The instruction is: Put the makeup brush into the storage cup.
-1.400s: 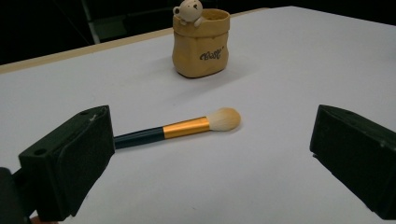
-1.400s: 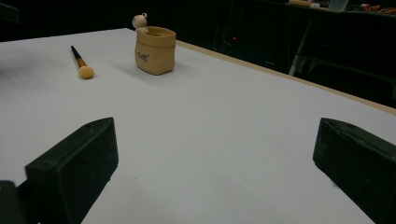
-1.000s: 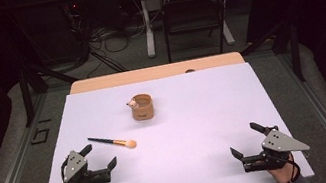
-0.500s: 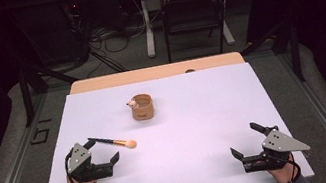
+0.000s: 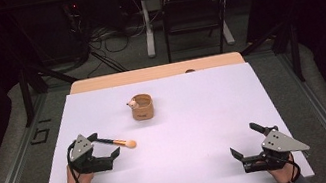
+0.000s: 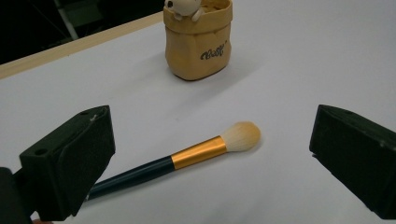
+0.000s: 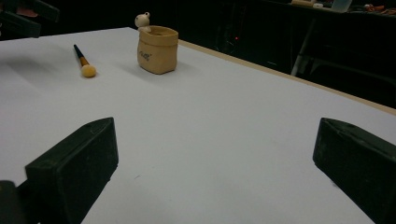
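Hovering with wide jaws over the brush (image 6: 187, 158) lying flat on the desk (image 5: 198, 131) near the little bag pot (image 5: 142, 107), the left gripper (image 5: 103, 150) could nudge its round handle and roll it away, while the right gripper (image 5: 250, 149) waits wide open.

One piece of text in frame: a dark cursive word on the front of the tan bag-shaped holder (image 6: 200, 44), clearest in the left gripper view. Script is loopy, so I can't tell the exact letters. The same mark is on the holder in the right gripper view, but there it's a small dark squiggle too small to read, and in the high view it's just a blur.
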Action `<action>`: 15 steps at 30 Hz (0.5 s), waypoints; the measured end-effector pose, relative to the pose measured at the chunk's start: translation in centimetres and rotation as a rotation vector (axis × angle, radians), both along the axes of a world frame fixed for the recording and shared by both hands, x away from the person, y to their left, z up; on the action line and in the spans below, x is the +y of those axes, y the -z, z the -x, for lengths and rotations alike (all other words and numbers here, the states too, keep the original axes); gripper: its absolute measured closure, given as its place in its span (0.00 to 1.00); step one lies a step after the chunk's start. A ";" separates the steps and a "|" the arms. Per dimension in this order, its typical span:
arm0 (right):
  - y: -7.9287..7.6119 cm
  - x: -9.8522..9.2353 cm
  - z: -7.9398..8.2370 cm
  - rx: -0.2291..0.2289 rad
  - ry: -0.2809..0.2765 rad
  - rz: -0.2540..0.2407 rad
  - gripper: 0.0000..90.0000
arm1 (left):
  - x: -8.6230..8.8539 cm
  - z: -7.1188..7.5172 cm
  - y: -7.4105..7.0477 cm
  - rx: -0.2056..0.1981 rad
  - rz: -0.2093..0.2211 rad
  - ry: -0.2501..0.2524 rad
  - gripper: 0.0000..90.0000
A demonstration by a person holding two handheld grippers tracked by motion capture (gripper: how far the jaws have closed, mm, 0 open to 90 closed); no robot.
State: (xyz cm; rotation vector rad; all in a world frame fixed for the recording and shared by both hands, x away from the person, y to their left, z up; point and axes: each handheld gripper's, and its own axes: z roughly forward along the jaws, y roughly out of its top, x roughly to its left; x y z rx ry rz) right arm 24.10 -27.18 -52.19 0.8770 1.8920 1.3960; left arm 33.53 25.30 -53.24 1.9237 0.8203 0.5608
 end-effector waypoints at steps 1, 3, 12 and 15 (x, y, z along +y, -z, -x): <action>0.0 0.0 0.0 0.000 0.001 -0.001 0.00 | 0.0 -0.1 -0.1 0.006 -0.005 0.003 0.00; 0.1 0.0 -0.1 -0.002 0.002 -0.008 0.00 | 0.0 -0.3 -0.1 0.009 -0.013 0.008 0.01; 0.1 0.0 -0.1 -0.001 0.000 -0.010 0.00 | 0.0 -1.8 0.0 0.049 -0.049 0.043 0.02; 0.1 0.0 -0.1 0.011 -0.003 0.001 0.00 | -0.1 -2.6 -0.2 0.075 -0.063 0.066 0.02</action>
